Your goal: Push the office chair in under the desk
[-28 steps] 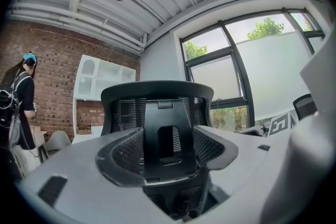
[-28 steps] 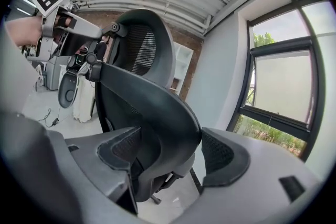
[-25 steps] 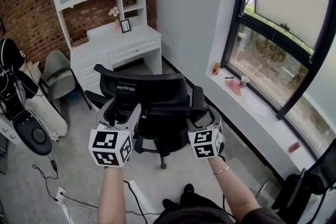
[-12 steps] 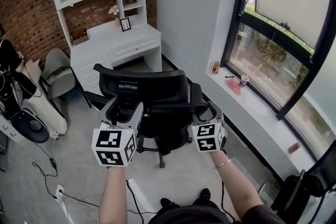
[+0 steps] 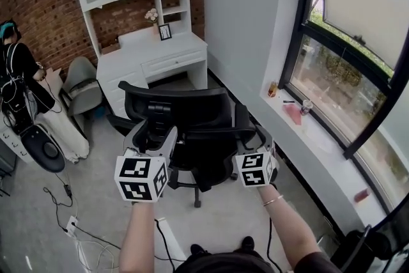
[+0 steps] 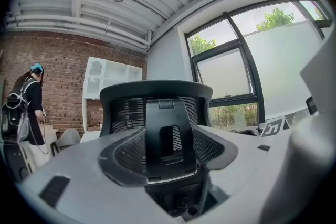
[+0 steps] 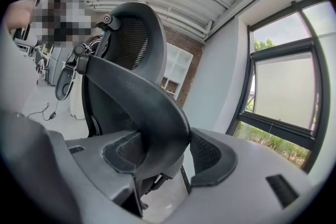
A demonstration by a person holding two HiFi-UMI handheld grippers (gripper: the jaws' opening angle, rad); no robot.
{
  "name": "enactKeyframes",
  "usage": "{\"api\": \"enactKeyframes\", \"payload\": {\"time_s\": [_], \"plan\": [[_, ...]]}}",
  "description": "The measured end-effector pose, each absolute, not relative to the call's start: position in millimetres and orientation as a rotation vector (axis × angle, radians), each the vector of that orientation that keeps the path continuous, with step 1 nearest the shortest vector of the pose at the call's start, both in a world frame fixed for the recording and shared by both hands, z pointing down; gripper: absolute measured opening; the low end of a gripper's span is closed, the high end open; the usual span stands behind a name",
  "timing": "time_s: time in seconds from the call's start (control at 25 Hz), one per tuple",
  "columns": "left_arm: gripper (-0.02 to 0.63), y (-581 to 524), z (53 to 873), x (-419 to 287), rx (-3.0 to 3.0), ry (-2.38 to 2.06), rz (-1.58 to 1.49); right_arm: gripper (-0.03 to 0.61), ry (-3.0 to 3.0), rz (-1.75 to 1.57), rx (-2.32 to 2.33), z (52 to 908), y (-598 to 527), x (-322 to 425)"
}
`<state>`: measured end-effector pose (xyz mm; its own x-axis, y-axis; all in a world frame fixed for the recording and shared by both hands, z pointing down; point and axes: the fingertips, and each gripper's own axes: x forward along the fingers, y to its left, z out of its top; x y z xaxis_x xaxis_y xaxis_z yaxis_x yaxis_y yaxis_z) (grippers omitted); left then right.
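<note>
A black mesh office chair [image 5: 185, 112] stands in the middle of the floor, its back turned to me. The white desk [image 5: 150, 57] with a shelf unit on top is beyond it, against the brick wall. My left gripper [image 5: 153, 137] is at the chair's back. In the left gripper view its pads [image 6: 131, 152] sit tight on both sides of the chair's central back post [image 6: 164, 128]. My right gripper [image 5: 252, 137] is at the backrest's right side. Its jaws [image 7: 163, 157] are shut on the curved backrest frame [image 7: 142, 99].
A grey chair [image 5: 83, 83] stands left of the desk. A person [image 5: 16, 73] is at the far left beside white equipment [image 5: 41, 147]. Cables and a power strip [image 5: 70, 227] lie on the floor. A window sill [image 5: 303, 118] with small items runs along the right.
The head view has lifted slightly, so the desk and the person at the far left show more fully. Both grippers stay at the chair's back.
</note>
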<state>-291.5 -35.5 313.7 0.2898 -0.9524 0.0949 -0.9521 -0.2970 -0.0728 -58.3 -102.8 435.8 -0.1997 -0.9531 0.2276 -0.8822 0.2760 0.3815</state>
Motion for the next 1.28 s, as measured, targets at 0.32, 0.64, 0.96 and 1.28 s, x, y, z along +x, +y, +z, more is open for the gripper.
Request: {"api": "enactKeyframes", "payload": {"time_s": [0.32, 0.64, 0.96, 1.28], "plan": [[0.282, -35.4, 313.8, -262.7, -2.444, 1.987, -0.2, 0.249, -2.211, -0.281, 1.563, 435.3, -120.4, -35.1], [0.282, -40.7, 314.9, -228.5, -2.345, 2.112, -0.198, 0.247, -2.28, -0.303, 1.462, 437.8, -147.2, -10.6], [0.282, -52.1, 314.0, -200.5, -2.304, 2.148, -0.17, 0.244, -2.342, -0.323, 1.392, 438.7, -170.3, 10.2], [0.282, -69.3, 315.5, -194.4, -2.277, 2.215, -0.165, 0.245, -2.359, -0.334, 1.357, 438.8, -191.6, 13.8]]}}
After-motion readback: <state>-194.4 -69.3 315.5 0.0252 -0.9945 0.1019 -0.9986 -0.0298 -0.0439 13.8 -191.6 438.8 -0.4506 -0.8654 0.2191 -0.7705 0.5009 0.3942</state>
